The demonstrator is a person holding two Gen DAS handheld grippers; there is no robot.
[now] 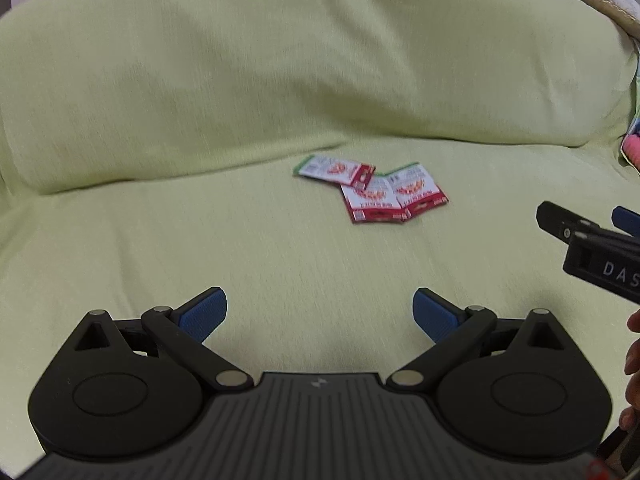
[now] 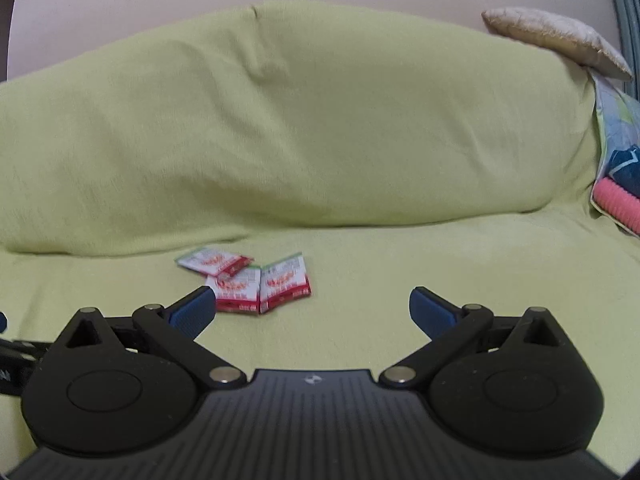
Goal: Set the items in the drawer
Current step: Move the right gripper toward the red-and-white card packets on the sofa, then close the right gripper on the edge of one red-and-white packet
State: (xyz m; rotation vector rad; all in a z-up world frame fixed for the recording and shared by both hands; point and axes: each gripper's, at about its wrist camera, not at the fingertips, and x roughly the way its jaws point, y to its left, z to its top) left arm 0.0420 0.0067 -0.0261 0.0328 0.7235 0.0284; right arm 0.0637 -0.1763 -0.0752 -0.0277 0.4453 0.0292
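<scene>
Left gripper: spread wide, blue pads well apart with nothing between them; it hangs above the near part of the seat, aimed at the packets.
Seat cover: a light green cloth spread over the seat and up over the back cushion, lightly creased.
Left packet: a small white and red sachet lying flat on the cover, near the fold where seat meets back cushion; its red right end rests on the corner of the middle packet.
Middle packet: white top, red bottom band, flat on the cover, nearer than the left packet, its right edge against the right packet.
Right packet: same print, edge to edge with the middle one; in the right wrist view it lies just beyond the left pad of that tool.
Right gripper: spread wide, nothing between its pads, held above the seat to the right of the packets; in the left wrist view its black tip shows at the right edge.
Hand: fingers visible at the far right edge of the left wrist view.
Beige cushion: on top of the back cushion, far right.
Patterned cloth: right edge, with a pink ribbed piece below it.
Drawer: cannot tell where it is.
</scene>
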